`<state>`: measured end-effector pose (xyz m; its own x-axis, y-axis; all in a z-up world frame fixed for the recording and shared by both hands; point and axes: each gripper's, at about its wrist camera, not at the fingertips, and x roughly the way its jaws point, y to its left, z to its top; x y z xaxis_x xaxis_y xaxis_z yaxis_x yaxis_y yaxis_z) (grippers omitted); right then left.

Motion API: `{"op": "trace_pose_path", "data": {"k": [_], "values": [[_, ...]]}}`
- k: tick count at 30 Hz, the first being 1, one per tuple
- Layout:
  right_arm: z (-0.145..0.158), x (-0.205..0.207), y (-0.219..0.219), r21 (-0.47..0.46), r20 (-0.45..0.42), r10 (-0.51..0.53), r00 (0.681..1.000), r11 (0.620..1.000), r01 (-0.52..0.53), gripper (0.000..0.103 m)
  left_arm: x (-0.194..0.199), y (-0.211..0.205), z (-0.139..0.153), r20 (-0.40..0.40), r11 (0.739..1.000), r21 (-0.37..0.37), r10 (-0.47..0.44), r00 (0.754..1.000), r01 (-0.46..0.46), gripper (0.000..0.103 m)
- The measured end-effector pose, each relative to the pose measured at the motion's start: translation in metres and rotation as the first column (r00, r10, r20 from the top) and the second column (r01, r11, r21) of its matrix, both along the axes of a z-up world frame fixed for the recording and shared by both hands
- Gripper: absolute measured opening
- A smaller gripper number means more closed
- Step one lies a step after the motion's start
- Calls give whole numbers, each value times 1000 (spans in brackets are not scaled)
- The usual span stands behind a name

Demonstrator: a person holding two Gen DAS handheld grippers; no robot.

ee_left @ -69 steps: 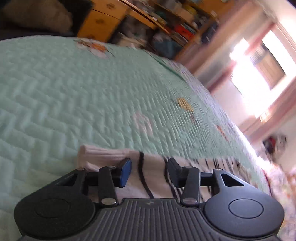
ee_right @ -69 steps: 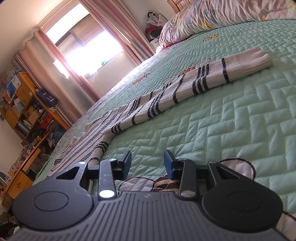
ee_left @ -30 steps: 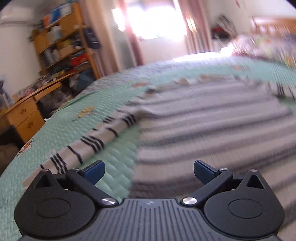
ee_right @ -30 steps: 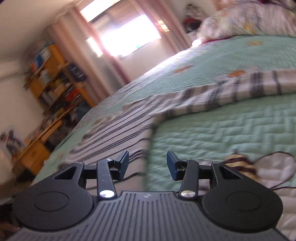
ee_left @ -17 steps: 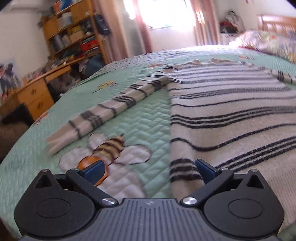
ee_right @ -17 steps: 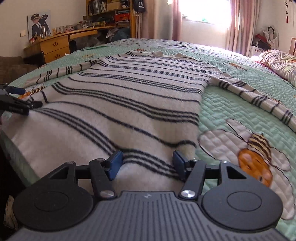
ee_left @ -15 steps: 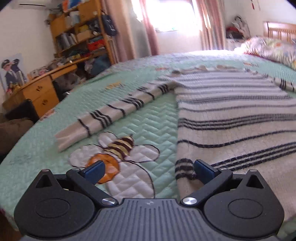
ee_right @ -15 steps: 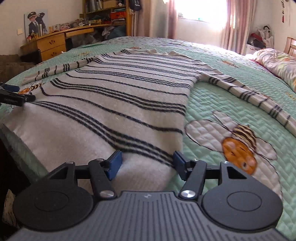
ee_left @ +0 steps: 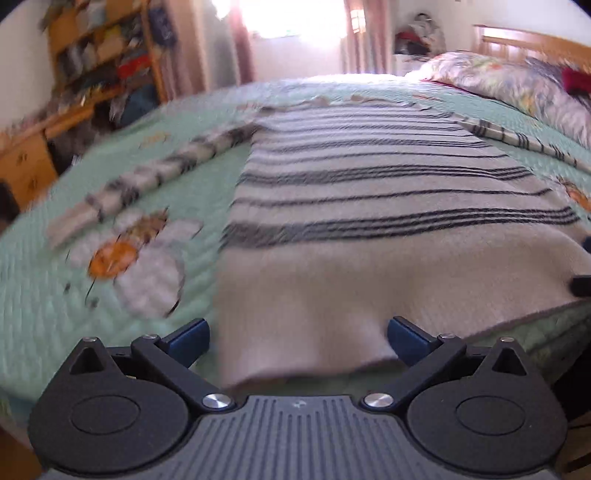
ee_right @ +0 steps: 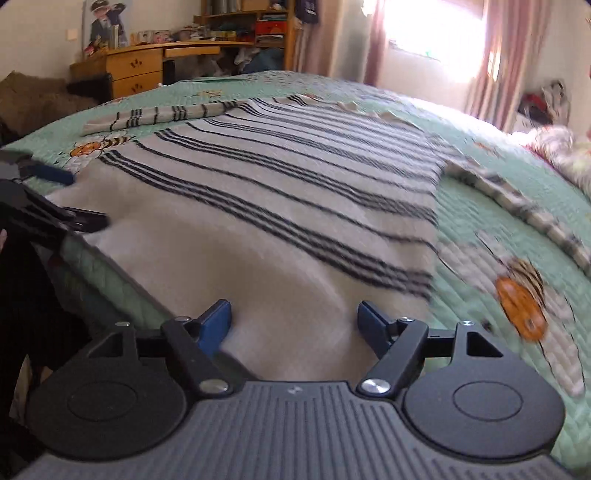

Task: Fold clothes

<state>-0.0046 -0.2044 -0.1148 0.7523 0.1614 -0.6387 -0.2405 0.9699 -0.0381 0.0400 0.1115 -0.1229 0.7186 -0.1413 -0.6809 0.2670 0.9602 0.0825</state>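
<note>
A green quilted bed [ee_right: 480, 206] bears bee patches [ee_right: 521, 306]; a wooden desk [ee_right: 136, 70] and shelves [ee_right: 255, 26] stand behind; pink curtains [ee_right: 495, 62] flank the window; a floral pillow [ee_left: 509, 85] lies near the headboard [ee_left: 532, 40].

Both wrist cams sit low behind their fingers [ee_left: 188, 338], close over the bed's [ee_right: 480, 221] near edge. Both look ahead over the same striped sweater [ee_left: 388, 206] toward the window [ee_right: 436, 33].

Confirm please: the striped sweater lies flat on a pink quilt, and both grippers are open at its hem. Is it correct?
Not quite: the quilt is mint green, not pink, as the right wrist view shows. The striped sweater does lie flat, with the left gripper and right gripper open at its hem.
</note>
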Motion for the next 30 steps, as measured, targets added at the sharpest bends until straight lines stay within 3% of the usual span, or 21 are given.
{"op": "trace_pose_path", "data": {"k": [3, 6, 10, 15, 17, 20, 23, 26, 30], "values": [[9, -13, -21, 10, -2, -92, 996, 996, 92, 77, -9, 18, 8, -29, 997, -30, 68, 997, -69, 102], [23, -21, -34, 65, 41, -175, 984, 983, 172, 77, -11, 14, 25, 14, 997, -46, 55, 998, -54, 102], [38, -6, -23, 167, 79, -160, 984, 975, 145, 77, -1, -15, 44, 66, 999, -49, -6, 998, 9, 102], [39, 25, 16, 146, 115, -83, 990, 987, 66, 77, 12, -58, 41, 96, 993, 8, -121, 988, 121, 102], [33, 36, 27, 118, 108, -64, 992, 992, 51, 77, 19, -65, 29, 48, 992, 29, -124, 991, 123, 102], [12, 44, 29, 49, 21, -67, 998, 997, 66, 77, 17, -64, 24, 22, 993, 18, -116, 993, 116, 99], [4, 33, 15, 72, -15, -46, 999, 996, 47, 77, 14, -57, 38, 91, 990, -7, -141, 986, 142, 102], [19, 26, 4, 95, 33, -22, 999, 995, 19, 77, 37, -60, 39, 94, 991, -27, -126, 988, 129, 102], [36, 54, -6, 131, 114, -117, 987, 986, 102, 81, 64, -71, 33, 76, 995, -60, -81, 994, 86, 102]]}}
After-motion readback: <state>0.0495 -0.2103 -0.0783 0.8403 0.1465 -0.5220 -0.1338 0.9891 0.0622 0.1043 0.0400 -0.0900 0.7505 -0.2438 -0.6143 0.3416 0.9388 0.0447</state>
